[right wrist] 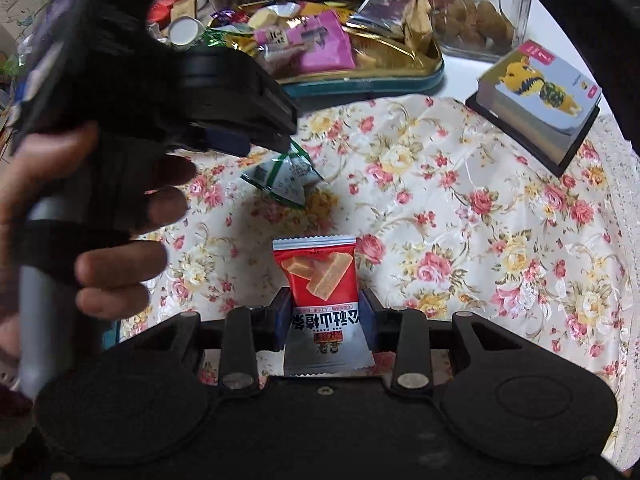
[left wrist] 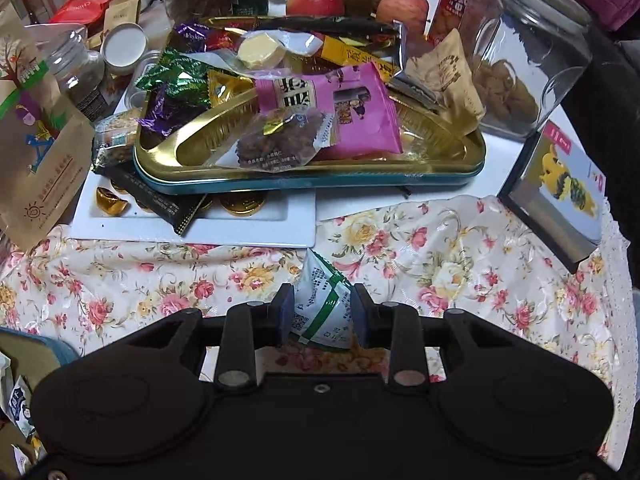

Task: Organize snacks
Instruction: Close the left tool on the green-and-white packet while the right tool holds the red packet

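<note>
Right now I have a snack in each gripper. My left gripper (left wrist: 322, 312) has its jaws clamped on a green-and-white packet (left wrist: 322, 308), low over the floral cloth (left wrist: 460, 264). My right gripper (right wrist: 326, 320) has its jaws clamped on a red hawthorn-strip packet (right wrist: 320, 276), gripped at its white end so the red end sticks out ahead. At twelve o'clock from the left gripper sits the gold tin tray (left wrist: 312, 168), already heaped with wrappers. I'd judge both packets are bound there, each carried singly to keep them apart.
</note>
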The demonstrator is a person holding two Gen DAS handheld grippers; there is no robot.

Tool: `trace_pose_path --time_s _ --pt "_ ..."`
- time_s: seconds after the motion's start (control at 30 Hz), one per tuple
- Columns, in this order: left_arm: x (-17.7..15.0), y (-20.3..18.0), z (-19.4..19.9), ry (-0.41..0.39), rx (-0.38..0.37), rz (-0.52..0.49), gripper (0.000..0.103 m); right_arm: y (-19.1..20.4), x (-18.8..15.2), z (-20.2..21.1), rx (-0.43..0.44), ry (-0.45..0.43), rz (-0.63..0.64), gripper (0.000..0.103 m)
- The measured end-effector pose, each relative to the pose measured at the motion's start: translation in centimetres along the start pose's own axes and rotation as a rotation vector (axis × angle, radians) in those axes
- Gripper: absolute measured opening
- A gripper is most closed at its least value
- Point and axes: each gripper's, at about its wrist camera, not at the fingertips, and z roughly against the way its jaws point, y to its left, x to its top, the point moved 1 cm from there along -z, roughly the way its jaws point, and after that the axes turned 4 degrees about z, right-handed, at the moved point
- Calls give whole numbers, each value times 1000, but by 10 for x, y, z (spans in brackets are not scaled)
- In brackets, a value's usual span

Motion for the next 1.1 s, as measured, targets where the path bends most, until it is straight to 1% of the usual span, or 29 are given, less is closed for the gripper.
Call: trace_pose_path --time_s 0.1,0.37,0.5,0.57,0.7,0.87,1.1 --pt "-1 -2 -4 7 -1 -4 41 2 0 1 -2 -6 16 38" --pt "-5 -12 -12 16 23 -54 41 -3 -6 -6 -23 19 -5 38" --pt "-7 -17 -17 3 78 -97 42 -5 -5 -6 -25 14 -12 38" --pt "-8 -20 -20 4 94 -119 45 -5 -5 -6 -25 12 -10 38" --pt "-10 -23 -27 1 112 -147 54 -4 -5 -7 -28 13 -11 38" --pt "-13 -29 -33 -2 136 -184 57 -4 -5 -6 -32 12 -13 38" --pt "-10 -23 -41 32 115 -130 62 -4 -3 -5 -31 6 -22 38"
